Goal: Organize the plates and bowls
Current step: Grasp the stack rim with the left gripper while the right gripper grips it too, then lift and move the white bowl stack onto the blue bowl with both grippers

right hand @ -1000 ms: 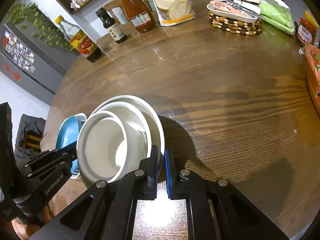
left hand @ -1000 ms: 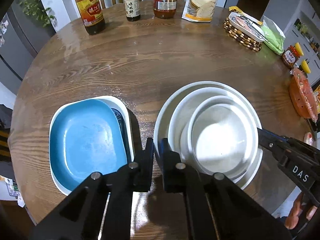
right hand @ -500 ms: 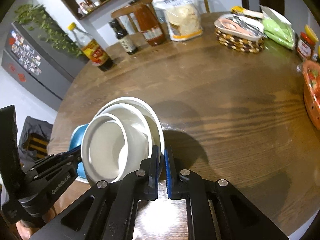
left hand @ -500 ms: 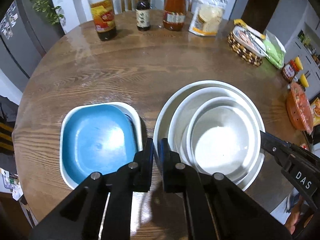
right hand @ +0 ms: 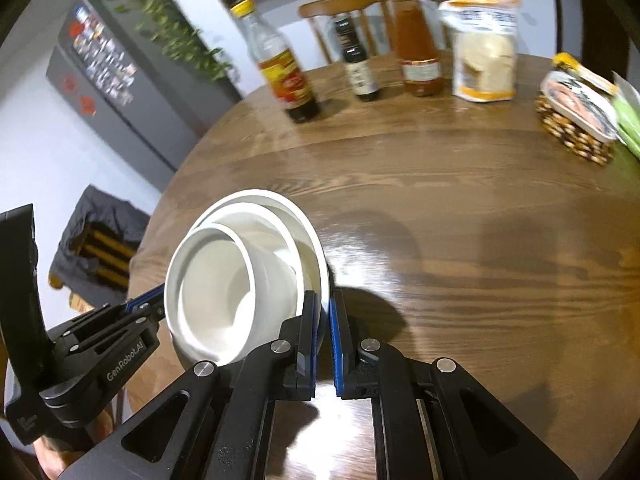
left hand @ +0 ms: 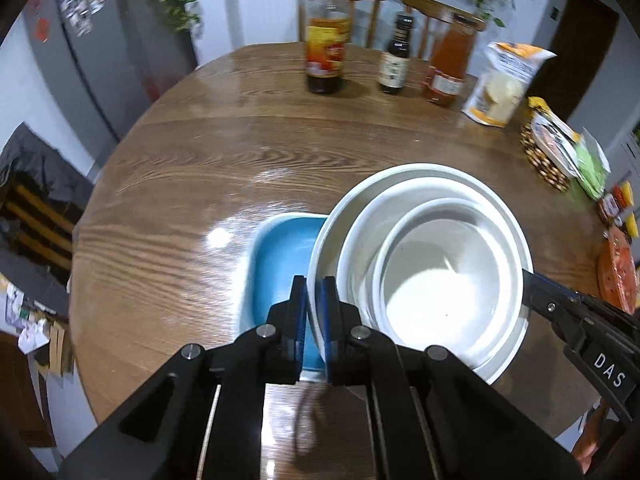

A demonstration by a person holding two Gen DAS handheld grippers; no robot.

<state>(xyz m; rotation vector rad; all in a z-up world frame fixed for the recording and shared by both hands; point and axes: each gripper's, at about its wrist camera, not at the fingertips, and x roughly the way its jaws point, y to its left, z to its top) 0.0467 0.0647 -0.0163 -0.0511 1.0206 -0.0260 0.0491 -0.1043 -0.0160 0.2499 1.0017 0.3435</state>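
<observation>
Wood table [left hand: 240,160], nested white bowls [left hand: 432,280], blue dish [left hand: 280,264]

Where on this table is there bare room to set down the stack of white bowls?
The widest bare wood is the middle of the table, between the white bowl stack and the far row of bottles and the flour bag. It is crowded at the far rim, by the woven basket, and at the blue plate beside the stack.

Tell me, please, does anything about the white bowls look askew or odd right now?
Yes: the white bowl stack is tilted off the table, pinched at opposite rims by the left gripper and right gripper, partly over the blue dish. Nothing looks spilled or broken.
</observation>
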